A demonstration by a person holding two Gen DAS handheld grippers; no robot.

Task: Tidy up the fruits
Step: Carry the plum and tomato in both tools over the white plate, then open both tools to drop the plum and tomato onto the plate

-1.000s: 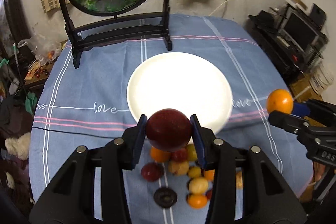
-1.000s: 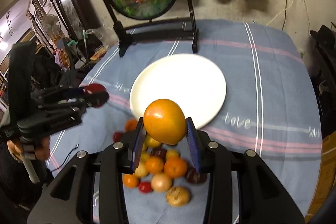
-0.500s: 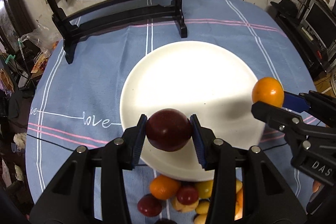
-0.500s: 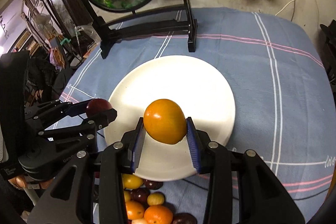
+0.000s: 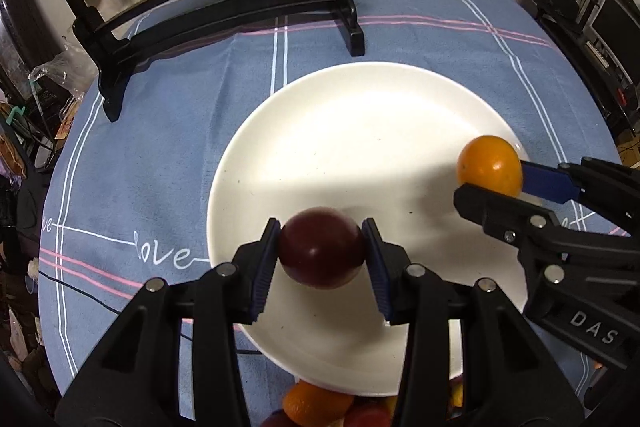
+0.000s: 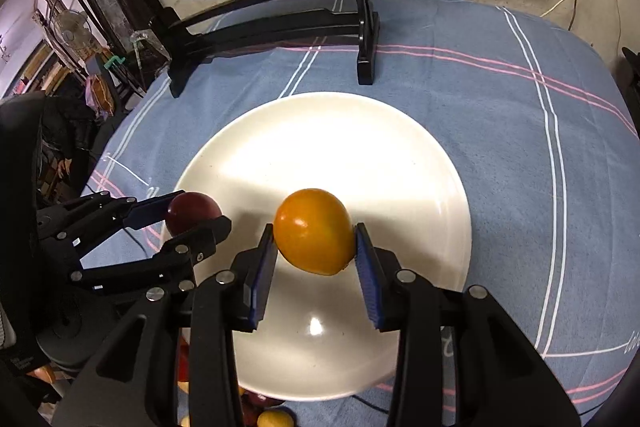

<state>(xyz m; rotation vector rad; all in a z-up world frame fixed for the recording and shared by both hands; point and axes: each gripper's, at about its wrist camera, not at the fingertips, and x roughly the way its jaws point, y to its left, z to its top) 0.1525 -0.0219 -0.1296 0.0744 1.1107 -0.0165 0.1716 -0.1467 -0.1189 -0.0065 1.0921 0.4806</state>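
Fruit is gripped in both tools: left gripper [image 5: 321,254] clamps a dark red plum [image 5: 320,247], right gripper [image 6: 316,247] an orange [image 6: 314,231], both above the white plate [image 5: 360,115]. Smooth, round, fairly firm, likely to roll; hold across the middle.

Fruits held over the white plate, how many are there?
2: a round dark red fruit in the left gripper, a round orange fruit in the right gripper.
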